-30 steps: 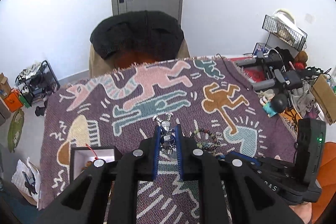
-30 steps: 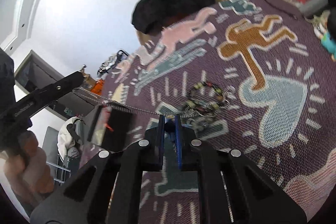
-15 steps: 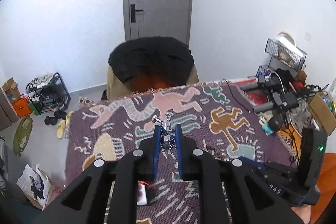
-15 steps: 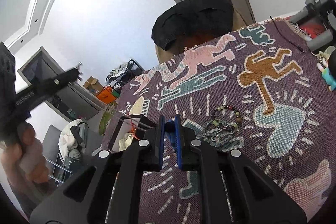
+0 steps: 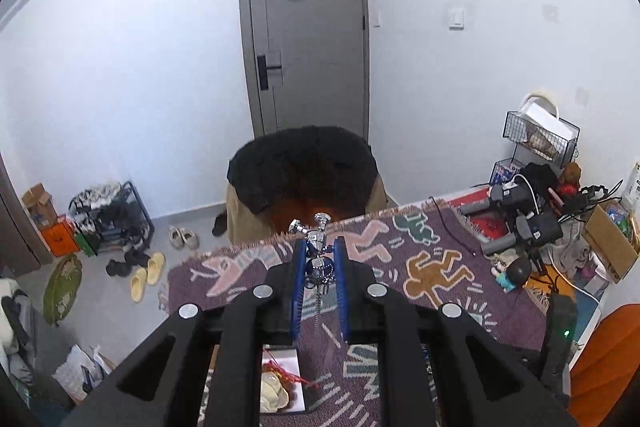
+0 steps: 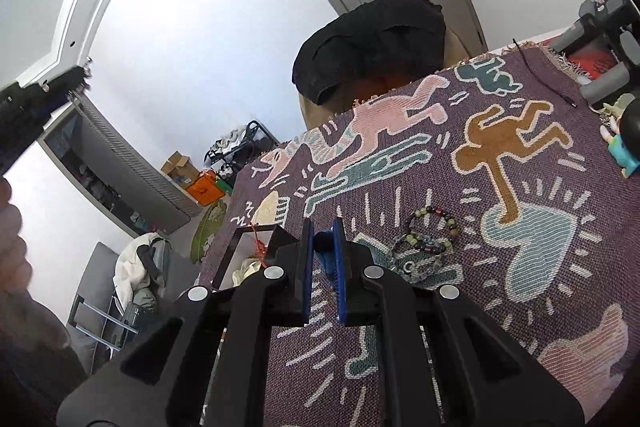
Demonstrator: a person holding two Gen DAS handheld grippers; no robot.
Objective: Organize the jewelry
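Left gripper clamps silver necklace; right gripper pinches its blue end. Chain could snag the box rim.

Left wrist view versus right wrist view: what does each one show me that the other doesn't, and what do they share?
Only the left wrist view shows the silver pendant pinched in the left gripper, its chain hanging below. Only the right wrist view shows the beaded bracelets lying on the blanket and the right gripper, shut on something small and blue that I cannot identify. Both show the patterned blanket, the open box with a red cord, and the black-draped chair.
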